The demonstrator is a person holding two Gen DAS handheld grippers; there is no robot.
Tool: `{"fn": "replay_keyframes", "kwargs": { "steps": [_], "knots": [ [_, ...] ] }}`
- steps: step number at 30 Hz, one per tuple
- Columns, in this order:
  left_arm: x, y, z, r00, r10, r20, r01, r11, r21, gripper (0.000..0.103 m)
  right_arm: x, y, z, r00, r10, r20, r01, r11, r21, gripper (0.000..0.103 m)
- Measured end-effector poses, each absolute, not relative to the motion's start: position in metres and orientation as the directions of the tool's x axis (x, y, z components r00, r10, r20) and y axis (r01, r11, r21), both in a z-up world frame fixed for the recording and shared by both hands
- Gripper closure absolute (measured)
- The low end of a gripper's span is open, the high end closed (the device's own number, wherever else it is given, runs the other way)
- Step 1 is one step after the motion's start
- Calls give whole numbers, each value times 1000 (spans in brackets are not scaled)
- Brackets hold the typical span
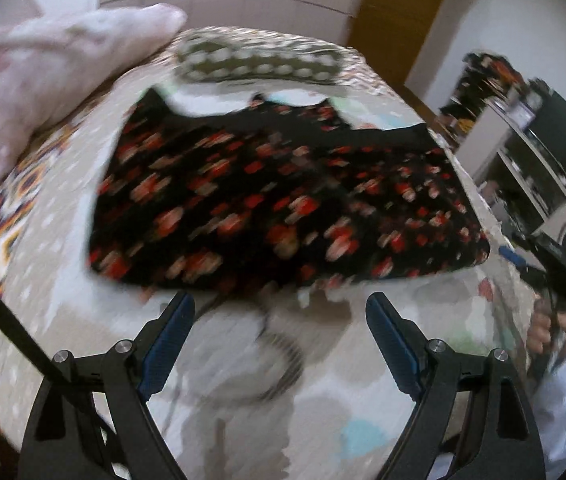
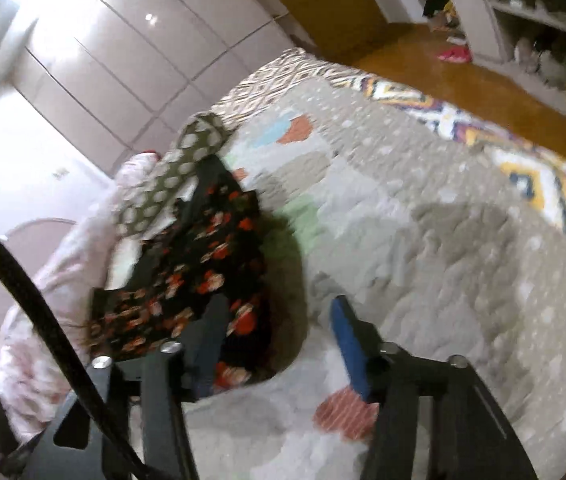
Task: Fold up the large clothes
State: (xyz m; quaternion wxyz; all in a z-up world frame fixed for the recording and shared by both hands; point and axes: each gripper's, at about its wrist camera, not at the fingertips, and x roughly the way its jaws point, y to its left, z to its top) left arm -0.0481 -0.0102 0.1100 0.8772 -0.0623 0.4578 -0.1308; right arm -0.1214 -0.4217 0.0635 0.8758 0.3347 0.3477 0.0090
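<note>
**Grippers hang apart over floral garment on bed**

Both claws stood spread and held nothing. Seen from its own camera, the left gripper (image 1: 279, 320) hovered above the bedspread (image 1: 323, 392) with its blue-padded fingers (image 1: 171, 344) wide apart, just short of the near hem of a black floral garment (image 1: 275, 200). That garment, printed with red and pink blooms, lay flattened on the quilt, its dark neckline edge turned toward a spotted olive cushion (image 1: 259, 62) at the far end. A pale pink quilt (image 1: 55, 76) bulked up at the left of the bed.

From the right wrist view, the right gripper (image 2: 279, 340) also hung spread over the bedspread (image 2: 443, 260), one finger (image 2: 349, 344) showing its blue pad. The floral garment (image 2: 187, 280) lay to that gripper's left, partly behind the dark left finger; whether the finger touched the cloth could not be told through the blur. A wooden floor (image 2: 443, 72) and white wardrobe doors (image 2: 143, 48) framed the bed.
</note>
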Motion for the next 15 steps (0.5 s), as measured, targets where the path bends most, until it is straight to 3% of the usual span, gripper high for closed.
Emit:
{"fn": "replay_keyframes", "kwargs": {
  "steps": [2, 4, 6, 7, 11, 15],
  "knots": [
    [-24, -31, 107, 543, -311, -780, 207, 950, -234, 17, -129, -420, 58, 767, 303, -566, 191, 734, 652, 27],
    [1, -48, 100, 524, -330, -785, 222, 943, -247, 31, -130, -415, 50, 768, 337, -545, 180, 703, 689, 25],
    [28, -64, 84, 480, -321, -816, 208, 946, -250, 57, -129, -410, 41, 764, 355, -539, 185, 680, 710, 25],
    [37, -69, 76, 463, -311, -830, 201, 949, -243, 61, -128, -408, 36, 761, 358, -542, 192, 673, 714, 25],
    [60, -92, 37, 432, -222, -874, 202, 968, -146, 61, -129, -399, 15, 752, 375, -542, 219, 634, 742, 25],
    [57, -109, 37, 468, -135, -873, 211, 977, -38, 60, -124, -388, 4, 758, 371, -537, 225, 624, 748, 24]
  ]
}}
